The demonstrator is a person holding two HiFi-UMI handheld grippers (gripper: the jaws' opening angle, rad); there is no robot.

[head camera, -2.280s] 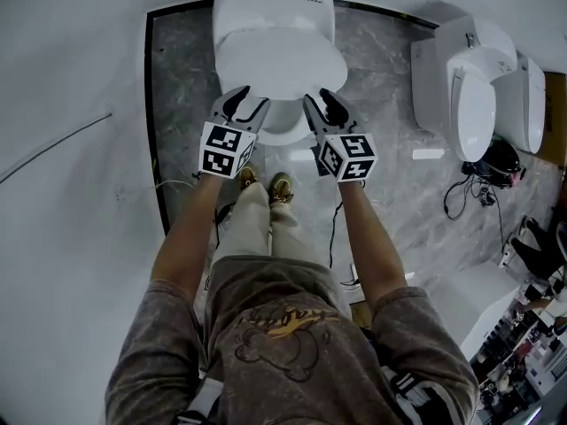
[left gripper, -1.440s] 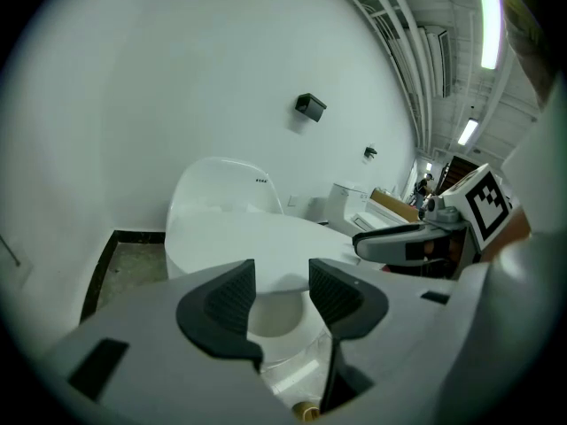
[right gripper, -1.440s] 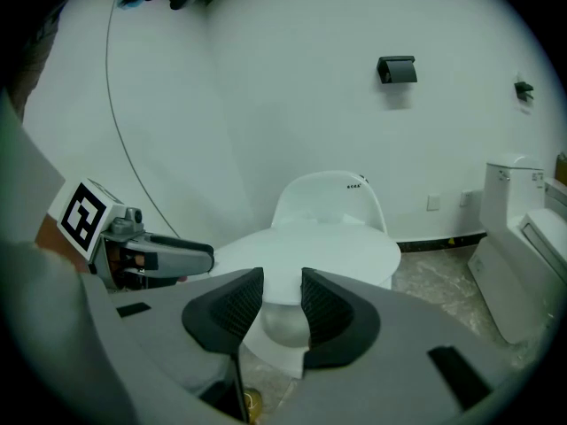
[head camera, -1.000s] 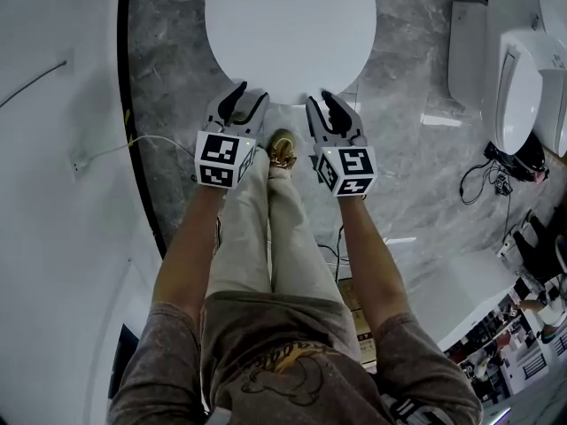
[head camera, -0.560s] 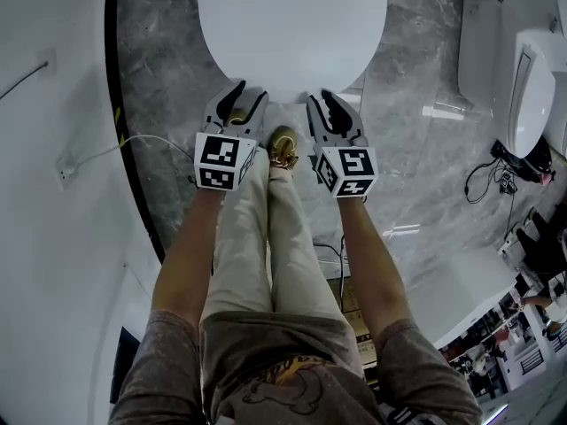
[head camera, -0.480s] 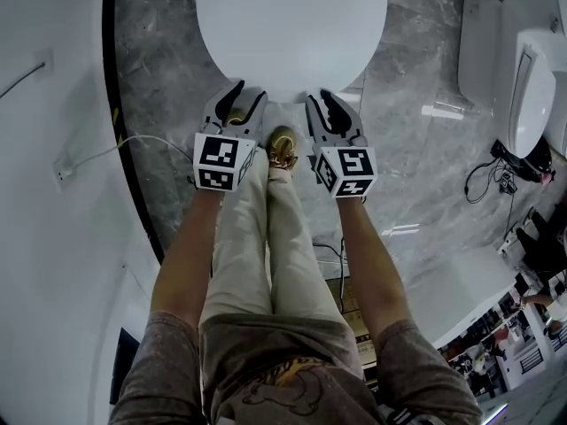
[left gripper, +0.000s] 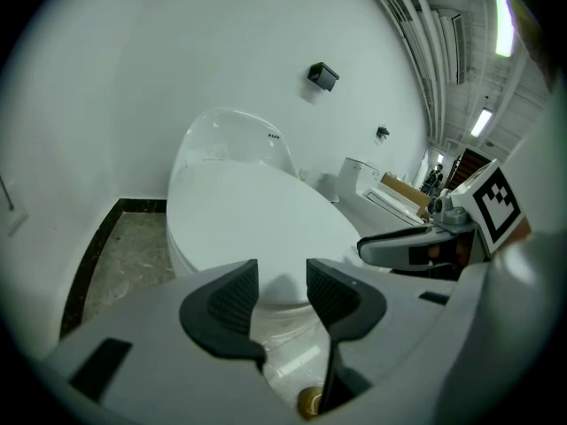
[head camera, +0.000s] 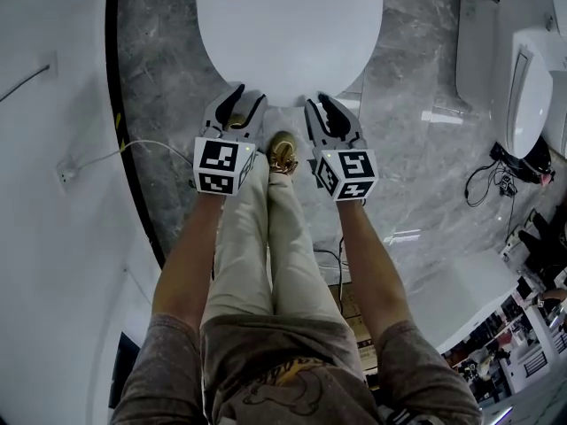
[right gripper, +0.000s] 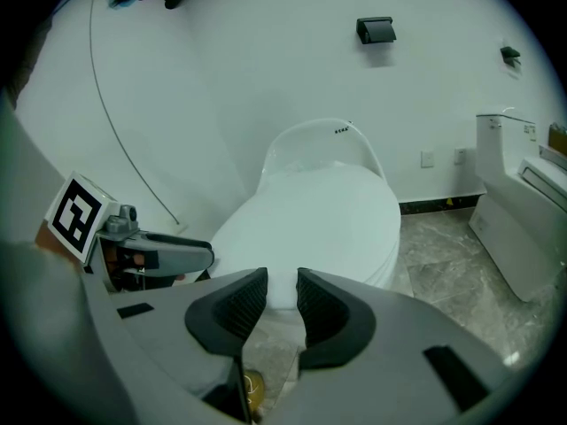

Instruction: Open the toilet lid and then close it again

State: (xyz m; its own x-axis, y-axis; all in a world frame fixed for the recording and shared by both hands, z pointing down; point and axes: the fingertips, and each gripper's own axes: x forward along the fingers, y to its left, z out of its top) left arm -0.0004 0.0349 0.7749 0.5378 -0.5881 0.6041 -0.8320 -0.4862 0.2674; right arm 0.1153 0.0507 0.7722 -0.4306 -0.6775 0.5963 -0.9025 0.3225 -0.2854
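Facing closed toilet, marble floor, white walls

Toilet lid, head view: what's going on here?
A person stands over the toilet lid, which is down, with a claw in each hand. The left claw and right claw sit side by side at the lid's front edge. Their jaws are apart with nothing between them, and both have just been closing a little. Neither claw grips the lid.

Toilet lid: white, smooth, glossy.
Floor: grey marble-pattern, polished.
Left hand-held gripper, right hand-held gripper: matt grey plastic shells; pads black, ribbed.
Trousers: beige cloth.
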